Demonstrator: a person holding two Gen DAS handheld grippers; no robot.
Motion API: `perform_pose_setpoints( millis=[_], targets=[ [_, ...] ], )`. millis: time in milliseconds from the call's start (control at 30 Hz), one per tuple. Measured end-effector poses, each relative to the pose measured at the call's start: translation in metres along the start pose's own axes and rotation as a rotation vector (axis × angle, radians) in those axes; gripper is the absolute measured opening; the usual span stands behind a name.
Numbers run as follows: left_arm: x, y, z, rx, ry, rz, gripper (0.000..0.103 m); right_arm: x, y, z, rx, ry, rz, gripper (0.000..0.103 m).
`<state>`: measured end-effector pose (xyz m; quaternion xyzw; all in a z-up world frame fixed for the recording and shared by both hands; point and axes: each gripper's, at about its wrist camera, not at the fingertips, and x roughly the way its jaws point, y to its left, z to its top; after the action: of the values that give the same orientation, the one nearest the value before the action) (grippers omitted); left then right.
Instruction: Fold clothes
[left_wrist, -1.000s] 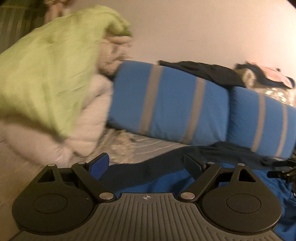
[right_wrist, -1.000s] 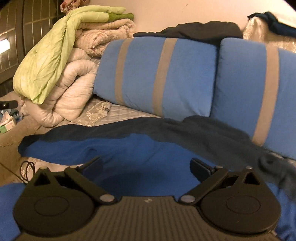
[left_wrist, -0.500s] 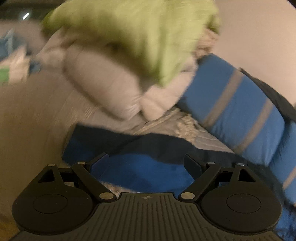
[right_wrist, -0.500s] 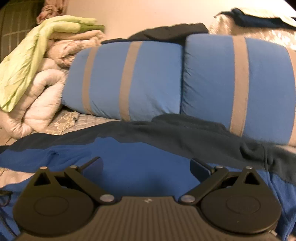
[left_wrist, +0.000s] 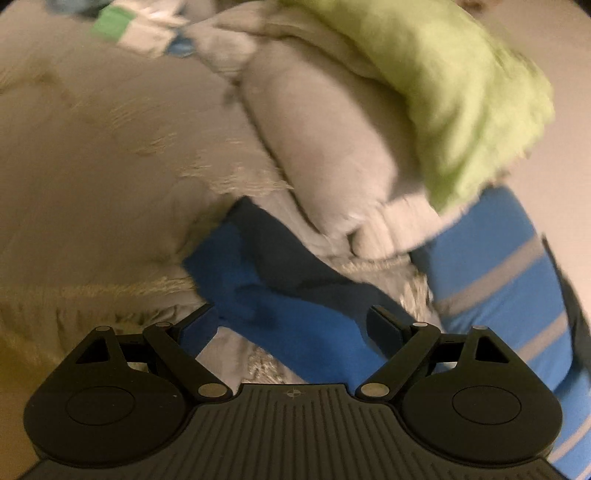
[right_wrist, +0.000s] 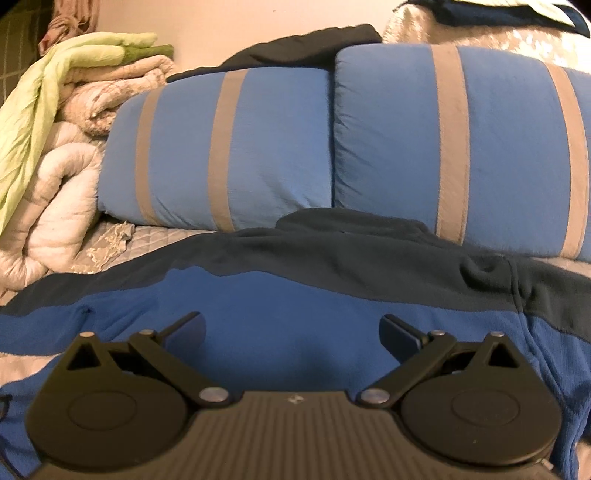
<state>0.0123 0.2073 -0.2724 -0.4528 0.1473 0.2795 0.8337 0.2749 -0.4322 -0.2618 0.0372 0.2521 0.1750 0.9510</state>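
Observation:
A blue fleece jacket with dark navy shoulders lies spread on the bed. In the right wrist view its body fills the foreground, and my right gripper hovers open just above the blue cloth, holding nothing. In the blurred left wrist view one sleeve of the jacket stretches across the beige bedspread, its cuff end at the upper left. My left gripper stands open over that sleeve, fingers either side of it, with nothing held.
Two blue pillows with grey stripes lean against the wall behind the jacket, dark clothes on top. A stack of folded quilts under a green sheet stands at the left. Beige bedspread extends left.
The left gripper has swung left and tilted down, from facing the pillows to looking at the jacket's sleeve. The right gripper has shifted right and closer to the pillows. Both stay open.

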Motion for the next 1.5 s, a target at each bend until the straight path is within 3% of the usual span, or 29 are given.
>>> perform_pose_setpoints(
  millis=[100,233,333,400,467,500,533,567,633,967,1500],
  targets=[
    [-0.001,0.018,0.002,-0.103,-0.023,-0.010,0.088,0.001,-0.004,0.000,0.030,0.003,0.004,0.103],
    [0.007,0.036,0.001,-0.168,-0.027,-0.031,0.085,0.001,-0.006,0.001,0.058,0.007,0.007,0.103],
    [0.019,0.043,0.001,-0.189,-0.019,-0.030,0.069,0.002,-0.005,0.000,0.055,0.011,0.004,0.103],
    [0.030,0.045,0.002,-0.192,-0.010,-0.025,0.068,0.003,-0.004,0.000,0.050,0.014,0.004,0.103],
    [0.043,0.046,0.002,-0.183,0.002,-0.012,0.060,0.003,-0.003,0.000,0.044,0.015,0.004,0.103],
    [0.048,0.045,0.002,-0.179,0.008,-0.002,0.048,0.003,-0.003,-0.001,0.039,0.016,0.003,0.103],
    [0.053,0.045,0.003,-0.176,0.014,0.008,0.026,0.003,-0.003,-0.001,0.034,0.016,0.002,0.103],
    [0.058,0.044,0.003,-0.172,0.020,0.018,0.018,0.004,-0.002,-0.001,0.027,0.018,0.000,0.103],
    [0.059,0.035,0.004,-0.134,0.009,0.051,0.012,0.005,0.000,-0.002,0.012,0.022,-0.006,0.103],
    [0.032,-0.027,0.021,0.165,-0.017,0.042,0.011,0.012,0.013,-0.008,-0.095,0.040,-0.040,0.103],
    [-0.002,-0.135,-0.007,0.512,-0.094,-0.079,0.010,0.012,0.012,-0.005,-0.109,0.027,-0.060,0.103]
  ],
)
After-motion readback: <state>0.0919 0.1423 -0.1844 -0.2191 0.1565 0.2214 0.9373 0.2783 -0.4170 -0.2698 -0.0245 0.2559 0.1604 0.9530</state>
